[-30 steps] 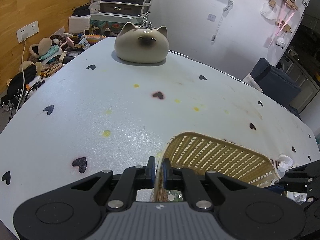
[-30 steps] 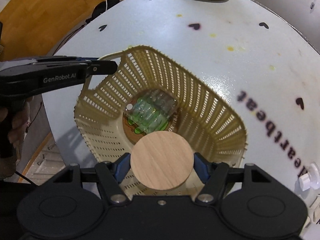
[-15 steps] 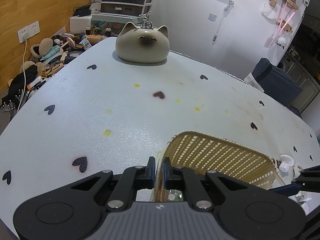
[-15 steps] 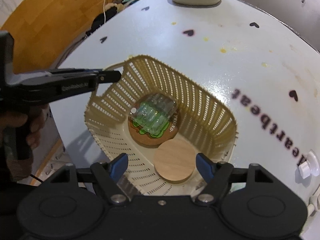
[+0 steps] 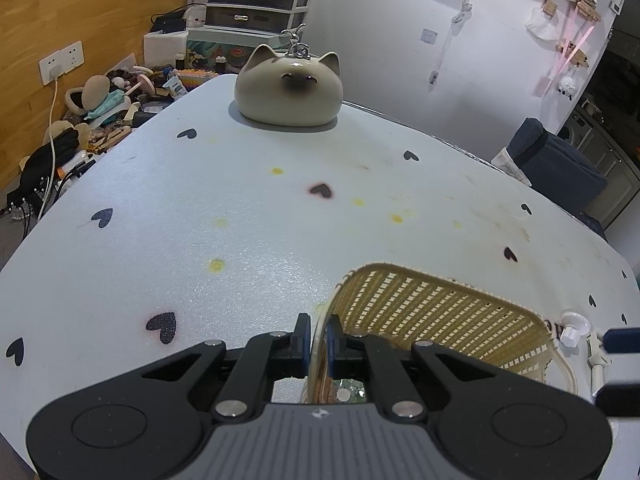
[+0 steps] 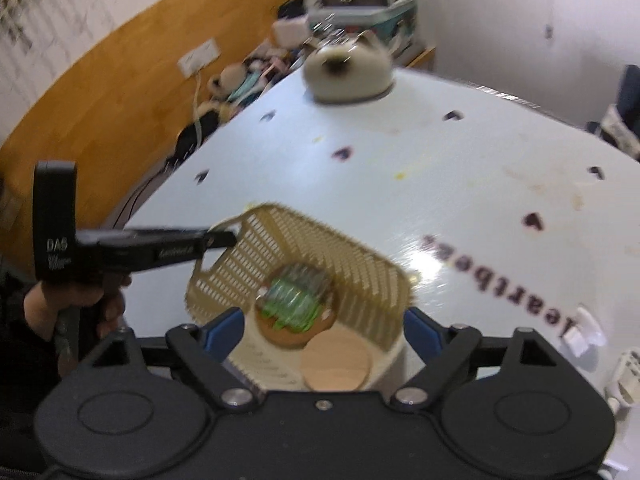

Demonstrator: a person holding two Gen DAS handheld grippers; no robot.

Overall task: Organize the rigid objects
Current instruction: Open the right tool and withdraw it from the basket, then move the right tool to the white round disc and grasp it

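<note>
Basket [image 6: 320, 256] with wooden disc [image 6: 335, 364] inside

1. Basket [image 5: 436, 312]: cream slotted plastic, matt;
2. Round coaster [image 6: 335, 364]: pale, smooth wood;
3. Cat figure [image 5: 289, 87]: glossy ceramic;
4. Table [image 5: 200, 208]: white, finely textured, faintly shiny.
</note>
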